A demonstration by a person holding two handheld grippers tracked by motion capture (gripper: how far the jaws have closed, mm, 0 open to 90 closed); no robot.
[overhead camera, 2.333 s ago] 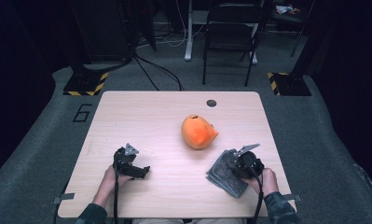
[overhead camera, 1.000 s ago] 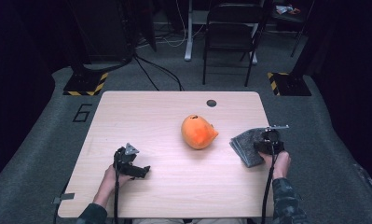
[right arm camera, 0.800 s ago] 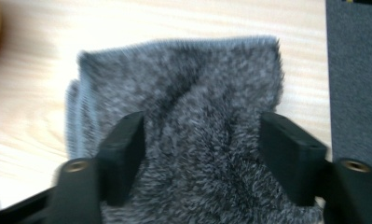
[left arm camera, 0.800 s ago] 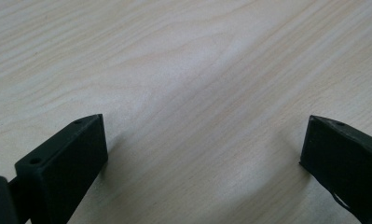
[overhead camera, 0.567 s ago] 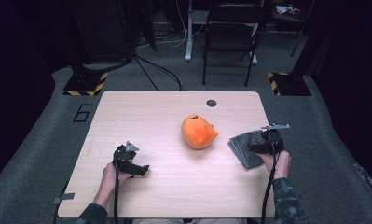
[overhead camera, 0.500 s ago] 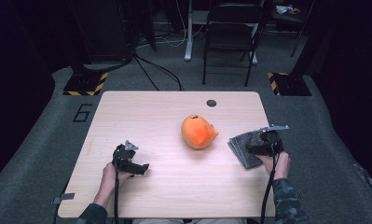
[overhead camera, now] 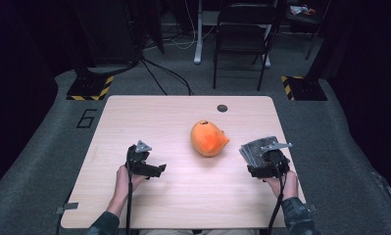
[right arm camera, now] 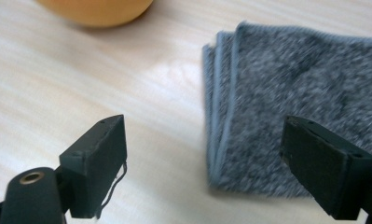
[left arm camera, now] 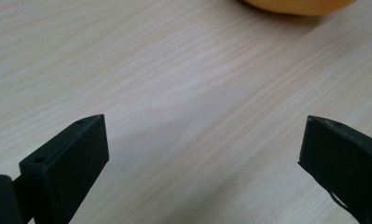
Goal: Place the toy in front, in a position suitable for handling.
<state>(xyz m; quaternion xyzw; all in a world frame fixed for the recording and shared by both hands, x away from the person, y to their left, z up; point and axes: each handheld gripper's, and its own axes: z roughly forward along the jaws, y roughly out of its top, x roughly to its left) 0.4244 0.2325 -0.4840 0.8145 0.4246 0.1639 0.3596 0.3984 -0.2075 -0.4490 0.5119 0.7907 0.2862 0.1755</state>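
The cloth (right arm camera: pixel 295 126) lies flat near the right edge of the table (overhead camera: pixel 183 196), just ahead of the right gripper (right arm camera: pixel 202 163) and well right of the orange ball (overhead camera: pixel 209 138). It is grey, nappy, terry-like fabric folded into a rough rectangle, with 3 or so layers showing at the folded edge as pale piped hems. It looks light, soft and limp: it should sag and unfold if lifted by 1 layer, and it will not slip from the pads. The fair place to take it is across the stacked folded edge, pinching all layers together, or at a corner if it is meant to open out.

The right gripper's jaws have just been opening; they stand wide now, with the cloth's near edge between and beyond them, untouched by either pad. The left gripper (left arm camera: pixel 197 154) is also spread wide over bare wood, holding nothing.

The ball is smooth, matt and rounded with a small point on 1 side; possibly soft rubber or foam, though the view is too coarse to say. The table is pale wood-grain laminate.
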